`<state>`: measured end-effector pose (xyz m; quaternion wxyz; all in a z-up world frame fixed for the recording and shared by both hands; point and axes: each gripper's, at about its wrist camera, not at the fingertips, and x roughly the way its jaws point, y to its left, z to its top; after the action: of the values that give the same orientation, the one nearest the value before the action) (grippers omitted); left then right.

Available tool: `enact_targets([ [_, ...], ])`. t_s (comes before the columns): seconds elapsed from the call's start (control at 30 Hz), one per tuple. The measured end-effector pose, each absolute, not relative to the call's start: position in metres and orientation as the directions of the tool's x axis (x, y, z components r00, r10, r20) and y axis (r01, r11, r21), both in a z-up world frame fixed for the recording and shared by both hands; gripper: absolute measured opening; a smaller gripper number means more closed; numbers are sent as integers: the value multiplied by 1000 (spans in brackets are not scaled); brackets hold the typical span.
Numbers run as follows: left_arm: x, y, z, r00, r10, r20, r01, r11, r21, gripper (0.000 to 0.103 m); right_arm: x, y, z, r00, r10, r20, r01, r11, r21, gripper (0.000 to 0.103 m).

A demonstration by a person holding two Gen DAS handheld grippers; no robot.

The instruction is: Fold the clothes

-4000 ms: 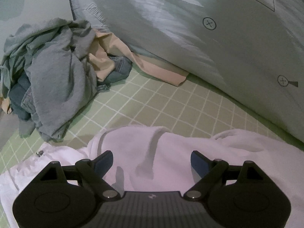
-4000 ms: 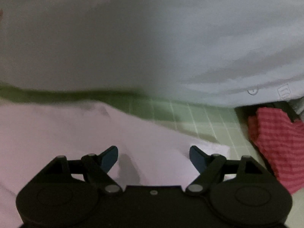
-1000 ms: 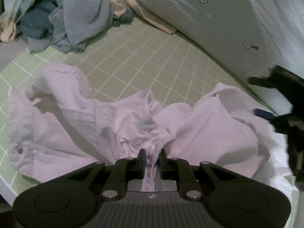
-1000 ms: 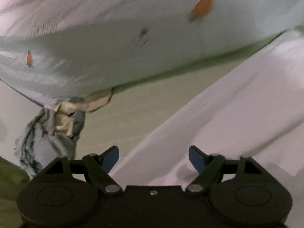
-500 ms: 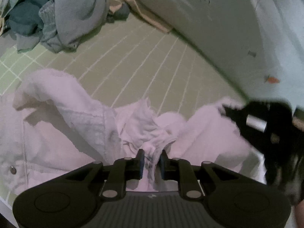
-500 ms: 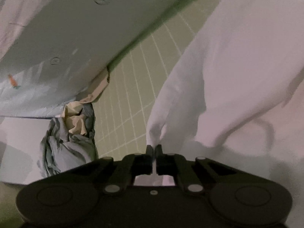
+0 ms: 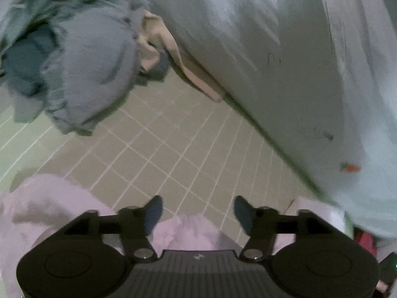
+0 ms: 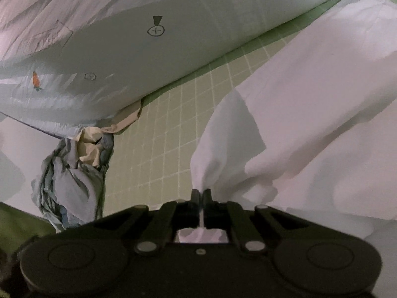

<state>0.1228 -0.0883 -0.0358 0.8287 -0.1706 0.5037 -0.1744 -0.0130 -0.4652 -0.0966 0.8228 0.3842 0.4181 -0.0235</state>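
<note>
A white garment point(image 8: 322, 104) lies crumpled on the green gridded mat point(image 8: 173, 134). My right gripper point(image 8: 201, 195) is shut on a pinched fold of it, and the cloth rises in a peak from the closed fingertips. In the left wrist view the same white garment point(image 7: 49, 206) shows only at the bottom edge, under and beside the gripper body. My left gripper point(image 7: 198, 211) hangs over the mat with its jaws opening and nothing between its fingers point(image 7: 155, 211).
A heap of grey and blue clothes point(image 7: 82, 74) with a beige piece point(image 7: 158, 42) sits at the mat's far left. A pale duvet with carrot prints point(image 8: 161, 49) borders the mat's far side. A red cloth point(image 7: 364, 241) peeks out at the lower right.
My left gripper let go of the white fold it was pinching, opened, and moved away toward the clothes heap. My right gripper closed on a fold of the white garment and keeps hold of it.
</note>
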Motion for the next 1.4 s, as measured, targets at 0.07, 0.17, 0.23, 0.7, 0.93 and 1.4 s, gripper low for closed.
enact_targets([
  [0.07, 133, -99, -47, 365, -463, -808, 136, 885, -446, 71, -16, -467, -97, 651, 284, -704, 355, 706, 613, 3],
  [0.17, 140, -114, -61, 281, -427, -860, 188, 903, -387, 71, -17, -468, -99, 654, 287, -700, 361, 695, 622, 3],
  [0.23, 142, -117, -68, 238, -417, -877, 203, 905, -375, 59, -16, -469, -100, 657, 287, -697, 365, 689, 627, 3],
  [0.7, 183, -86, 39, 796, -275, -539, 166, 956, -242, 10, 54, -476, -5, 856, 104, -507, 226, 807, 546, 2],
  [0.93, 219, -59, 4, 767, -118, -630, -13, 980, -199, 78, 112, -469, -1, 821, -41, -570, 311, 868, 386, 45],
  [1.4, 123, 49, -74, 538, -112, -835, -199, 946, -255, 86, -16, -443, -90, 582, -43, -812, 403, 882, 242, 74],
])
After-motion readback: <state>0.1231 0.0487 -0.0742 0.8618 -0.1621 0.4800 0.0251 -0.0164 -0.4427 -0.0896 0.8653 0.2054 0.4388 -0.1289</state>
